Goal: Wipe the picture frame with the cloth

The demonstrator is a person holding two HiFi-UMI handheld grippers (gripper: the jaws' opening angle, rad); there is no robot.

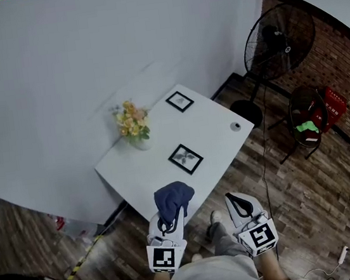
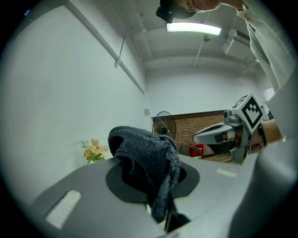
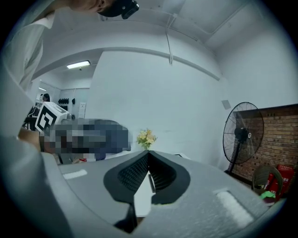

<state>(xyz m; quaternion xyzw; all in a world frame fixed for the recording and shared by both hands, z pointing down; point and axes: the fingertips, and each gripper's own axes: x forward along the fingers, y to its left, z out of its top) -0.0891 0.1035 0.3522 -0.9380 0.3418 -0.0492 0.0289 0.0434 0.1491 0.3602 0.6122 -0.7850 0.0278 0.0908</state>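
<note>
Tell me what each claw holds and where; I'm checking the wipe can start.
Left claw: shut on a bunched fold of the dark cloth. Right claw: shut, empty.

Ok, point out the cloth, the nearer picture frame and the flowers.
cloth (image 1: pixel 174 198), head view, middle of the bunched fabric.
nearer frame (image 1: pixel 186 158), head view, centre of its picture.
flowers (image 1: pixel 132 120), head view, on the blooms.

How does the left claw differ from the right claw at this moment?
The left claw is shut on the dark cloth; the right claw is shut on nothing. In the head view the cloth in the left claw overlaps the table edge, while the right claw shows over the wooden floor. Both point toward the table.
</note>
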